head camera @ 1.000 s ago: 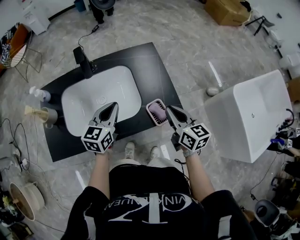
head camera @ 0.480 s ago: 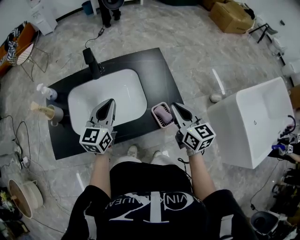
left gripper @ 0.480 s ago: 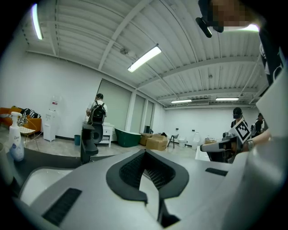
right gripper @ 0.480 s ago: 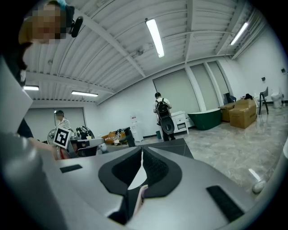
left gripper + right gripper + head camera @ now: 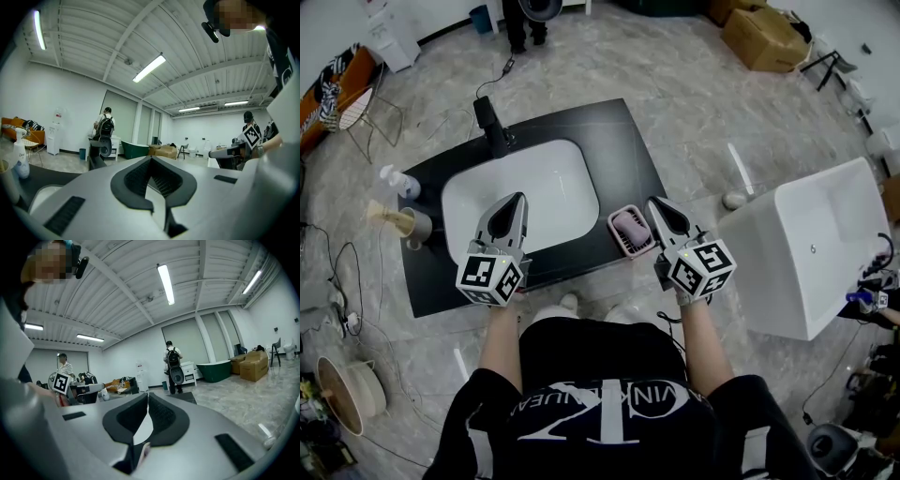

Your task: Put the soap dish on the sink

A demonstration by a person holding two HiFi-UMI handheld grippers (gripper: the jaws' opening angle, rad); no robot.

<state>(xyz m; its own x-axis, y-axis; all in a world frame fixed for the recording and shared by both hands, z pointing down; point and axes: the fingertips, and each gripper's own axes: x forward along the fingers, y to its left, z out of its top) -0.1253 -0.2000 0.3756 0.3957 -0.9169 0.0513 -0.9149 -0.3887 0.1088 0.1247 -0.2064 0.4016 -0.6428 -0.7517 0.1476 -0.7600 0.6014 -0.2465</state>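
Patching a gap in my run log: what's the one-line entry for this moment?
left claw shut, empty | right claw shut, empty | soap dish on black counter, right of basin

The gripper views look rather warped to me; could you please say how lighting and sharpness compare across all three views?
Head view: even, soft light, sharp throughout, the floor bowed toward the edges, the white sink bright but not blown out. Left gripper view: heavy fisheye, black corners, the ceiling lamp blown out. Right gripper view: the same warp and corners, with its own lamp glaring.
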